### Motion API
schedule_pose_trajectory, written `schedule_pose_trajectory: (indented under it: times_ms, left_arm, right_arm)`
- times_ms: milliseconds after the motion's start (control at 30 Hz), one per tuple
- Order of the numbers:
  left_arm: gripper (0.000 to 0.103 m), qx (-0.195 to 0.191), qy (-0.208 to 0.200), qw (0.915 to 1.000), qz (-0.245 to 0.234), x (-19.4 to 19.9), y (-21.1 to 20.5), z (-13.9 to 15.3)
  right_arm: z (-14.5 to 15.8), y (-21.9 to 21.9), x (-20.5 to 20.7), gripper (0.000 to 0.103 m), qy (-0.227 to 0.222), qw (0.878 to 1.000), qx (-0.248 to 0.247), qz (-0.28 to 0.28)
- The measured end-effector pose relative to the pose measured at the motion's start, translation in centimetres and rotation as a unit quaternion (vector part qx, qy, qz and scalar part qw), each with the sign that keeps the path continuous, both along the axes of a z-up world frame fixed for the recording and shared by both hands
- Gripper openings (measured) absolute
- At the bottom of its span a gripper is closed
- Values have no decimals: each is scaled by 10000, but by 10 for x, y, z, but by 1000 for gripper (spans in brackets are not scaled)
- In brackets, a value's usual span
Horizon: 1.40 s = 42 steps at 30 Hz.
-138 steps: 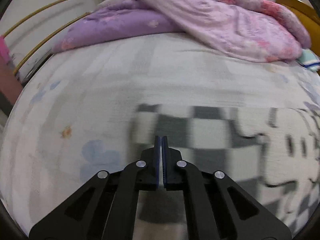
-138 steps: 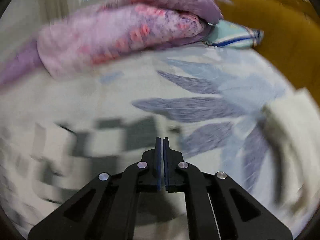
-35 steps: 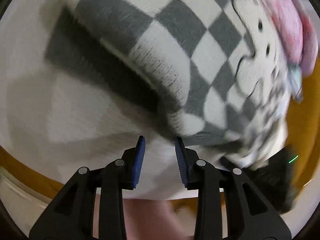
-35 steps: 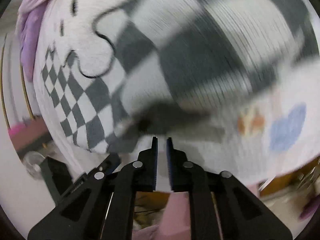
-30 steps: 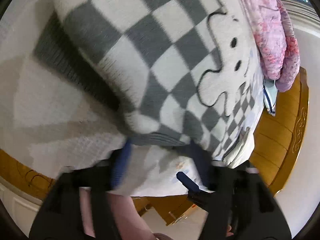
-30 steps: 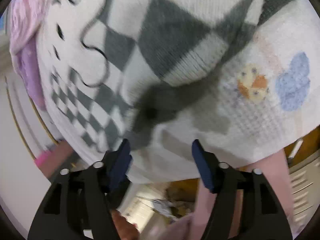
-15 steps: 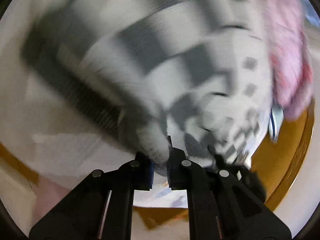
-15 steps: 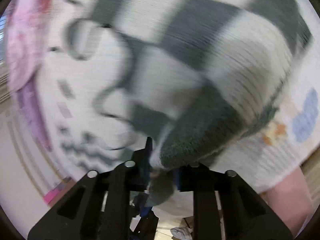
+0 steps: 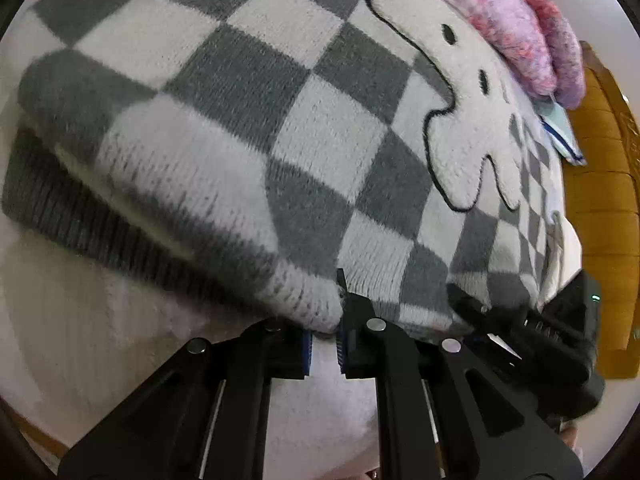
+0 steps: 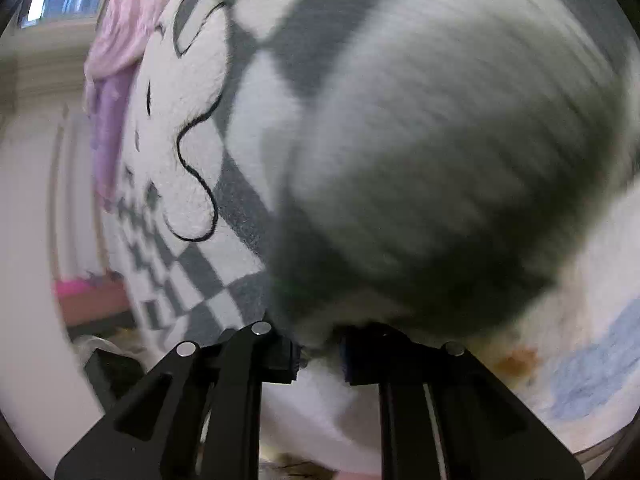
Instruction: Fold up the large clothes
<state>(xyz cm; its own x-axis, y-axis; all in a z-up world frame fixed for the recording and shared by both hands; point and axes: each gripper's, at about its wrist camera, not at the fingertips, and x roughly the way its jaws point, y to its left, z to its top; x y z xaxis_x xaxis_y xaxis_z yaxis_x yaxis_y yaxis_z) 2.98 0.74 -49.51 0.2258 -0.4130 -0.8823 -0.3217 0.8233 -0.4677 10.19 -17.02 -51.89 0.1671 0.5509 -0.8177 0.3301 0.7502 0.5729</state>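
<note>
A grey-and-white checkered sweater (image 9: 248, 80) with a white cartoon figure (image 9: 452, 100) lies spread on the bed. My left gripper (image 9: 324, 320) is shut on a corner of its ribbed hem, with knit bunched between the blue pads. In the right wrist view, my right gripper (image 10: 320, 344) is shut on the other hem corner; the sweater (image 10: 420, 140) bulges up blurred right in front of the camera and hides the fingertips. The right gripper (image 9: 476, 316) also shows low on the right of the left wrist view, at the hem.
The white bed sheet (image 9: 100, 320) lies under the sweater, printed with blue and orange flowers (image 10: 592, 372). A pink-purple quilt (image 9: 532, 28) is heaped at the far end beside a folded teal cloth (image 9: 560, 132). A yellow wooden bed frame (image 9: 600, 216) borders the right.
Both grippers stood open at the hem a second ago and have shut on its two corners. The right corner has lifted towards the camera.
</note>
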Motion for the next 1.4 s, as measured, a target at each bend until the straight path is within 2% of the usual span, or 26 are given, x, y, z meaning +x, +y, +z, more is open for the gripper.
schedule_pose_trajectory:
  times_ms: [33,67,100,167,233,267,300,333,367,400,467,533,567,600,633,667,800,867,933,967,1000,1067,1133,1167,1233,1400]
  left_arm:
    - [11,82,119,9999,14,4,-1,1]
    - [11,163,246,9995,-74,7,-2,3]
    - [11,266,384,9987,-213,9,-3,10]
    - [17,444,639,9964,-340,8,-3,27]
    - [22,759,897,9916,-532,8,-1,44]
    - [22,888,955,9895,-629,6,-1,54]
    - [23,1088,1079,9853,-752,4,0,67]
    - [23,1244,1194,9813,-855,3,0,73]
    - [23,1428,1293,9757,-1045,1,1,83]
    - [23,1497,1248,9745,-1114,1,2,90]
    - [22,1539,976,9761,-1183,7,5,102]
    - [21,1607,1026,9746,-1178,21,3,87]
    - [21,1565,1145,9744,-1137,24,7,72]
    - [21,1626,1380,9704,-1135,23,12,47]
    - [21,1609,1531,9682,-1150,18,17,29]
    - [22,1552,1466,9708,-1092,16,21,23]
    - [23,1423,1551,9725,-995,15,41,38]
    - [23,1455,1602,9711,-1006,19,43,43]
    - [24,1418,1672,9706,-995,18,50,47]
    - [25,1420,1735,9694,-998,20,50,49]
    - [28,1415,1794,9685,-990,19,54,54]
    - [50,1383,1776,9698,-941,24,58,68]
    - [61,1562,1650,9689,-979,28,61,86]
    - [62,1618,1591,9686,-1018,30,63,95]
    - [63,1638,1522,9693,-1025,39,61,106]
    - [66,1720,1349,9708,-989,69,60,129]
  right_arm:
    - [9,-7,-2,14,25,9997,-195,114]
    - [15,-6,1,21,196,9993,-287,149]
    - [20,-9,2,34,434,9984,-338,116]
    - [37,-10,7,45,893,9941,-590,152]
    - [68,-4,13,39,573,9929,-909,513]
    - [79,-5,8,28,531,9894,-1139,726]
    - [88,0,8,21,675,9779,-1636,1108]
    - [94,2,3,19,736,9742,-1754,1211]
    - [99,-2,-2,16,702,9784,-1562,1161]
    - [103,-4,-3,13,636,9816,-1415,1116]
    - [107,3,5,10,264,9751,-1731,1365]
    - [92,10,15,9,225,9675,-1967,1573]
    - [69,10,20,9,589,9648,-2021,1574]
    - [42,7,23,8,931,9647,-1977,1468]
    - [24,4,23,5,1047,9674,-1880,1333]
    - [14,-2,23,2,960,9735,-1714,1170]
    - [29,-3,25,4,1148,9707,-1683,1272]
    - [39,-5,26,8,1290,9718,-1564,1208]
    - [54,-9,26,28,1305,9764,-1312,1115]
    - [64,-12,25,57,1242,9783,-1264,1075]
    - [73,-13,24,75,1171,9791,-1307,1026]
    - [91,-18,25,77,954,9841,-1203,896]
    - [105,-29,23,82,887,9880,-1059,692]
    - [110,-37,22,86,848,9891,-1049,587]
    - [114,-50,24,87,711,9908,-1022,529]
    - [134,-90,45,87,-80,9977,-599,309]
